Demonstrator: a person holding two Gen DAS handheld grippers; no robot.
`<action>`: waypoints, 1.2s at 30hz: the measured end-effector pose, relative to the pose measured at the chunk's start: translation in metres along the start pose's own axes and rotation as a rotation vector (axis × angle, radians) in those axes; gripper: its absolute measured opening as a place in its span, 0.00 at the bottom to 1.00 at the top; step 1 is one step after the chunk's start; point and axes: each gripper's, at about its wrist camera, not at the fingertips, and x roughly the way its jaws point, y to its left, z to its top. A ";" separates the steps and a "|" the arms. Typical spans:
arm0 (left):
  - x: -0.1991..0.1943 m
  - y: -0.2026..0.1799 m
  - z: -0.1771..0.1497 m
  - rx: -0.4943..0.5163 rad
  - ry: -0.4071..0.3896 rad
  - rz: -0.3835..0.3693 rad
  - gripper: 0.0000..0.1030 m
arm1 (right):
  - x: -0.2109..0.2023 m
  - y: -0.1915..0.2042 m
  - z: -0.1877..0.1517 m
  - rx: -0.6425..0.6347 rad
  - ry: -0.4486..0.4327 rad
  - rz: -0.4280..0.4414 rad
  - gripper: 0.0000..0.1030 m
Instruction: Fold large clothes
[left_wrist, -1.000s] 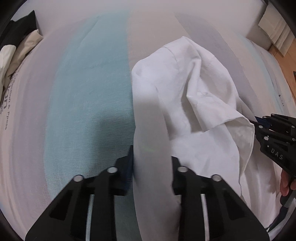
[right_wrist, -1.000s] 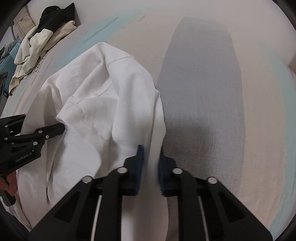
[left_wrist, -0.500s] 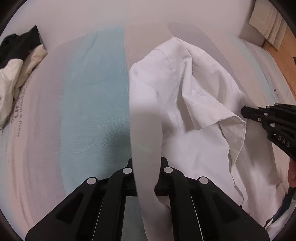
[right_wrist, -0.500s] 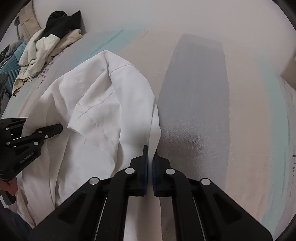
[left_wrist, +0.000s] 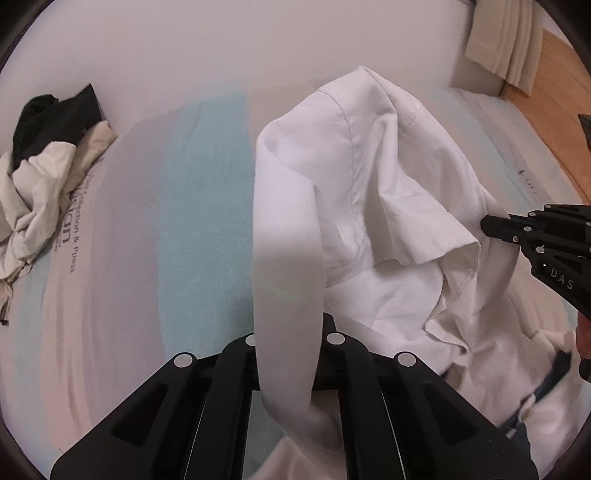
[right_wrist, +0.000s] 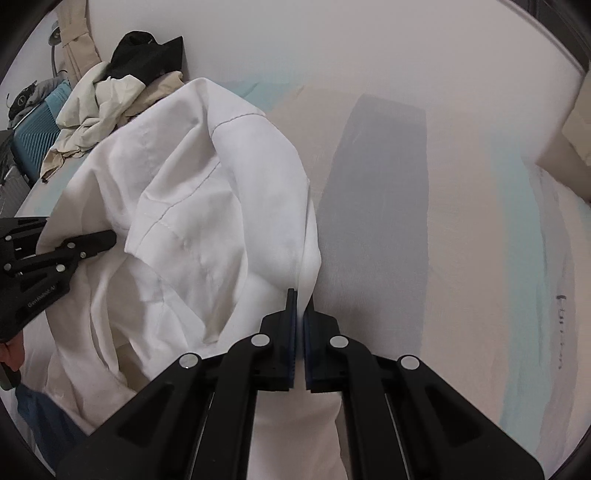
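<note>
A large white shirt (left_wrist: 369, 177) hangs lifted above the striped bed, its far part raised and its short sleeve drooping; it also shows in the right wrist view (right_wrist: 207, 206). My left gripper (left_wrist: 290, 332) is shut on the shirt's left edge, with cloth draped over its fingertips. My right gripper (right_wrist: 300, 299) is shut on the shirt's right edge. Each gripper shows in the other's view, the right one (left_wrist: 491, 223) at the right and the left one (right_wrist: 107, 238) at the left.
The bed sheet (left_wrist: 192, 221) has teal, pink and grey stripes (right_wrist: 376, 206). A heap of black and cream clothes (left_wrist: 44, 173) lies at the far left, also seen from the right wrist (right_wrist: 110, 96). A wall stands behind. A blue suitcase (right_wrist: 37, 122) and wooden floor (left_wrist: 554, 92) flank the bed.
Both grippers closed on the shirt's edges and lifted it. The shirt rose off the bed and now hangs higher between them.
</note>
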 end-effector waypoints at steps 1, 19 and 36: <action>-0.006 -0.002 -0.002 0.003 -0.006 -0.002 0.03 | -0.009 0.001 -0.005 0.002 -0.012 -0.001 0.02; -0.088 -0.057 -0.088 0.035 -0.094 -0.054 0.03 | -0.088 0.003 -0.105 0.038 -0.041 -0.027 0.02; -0.100 -0.090 -0.177 0.019 -0.055 -0.047 0.03 | -0.103 0.013 -0.188 0.080 0.016 -0.013 0.02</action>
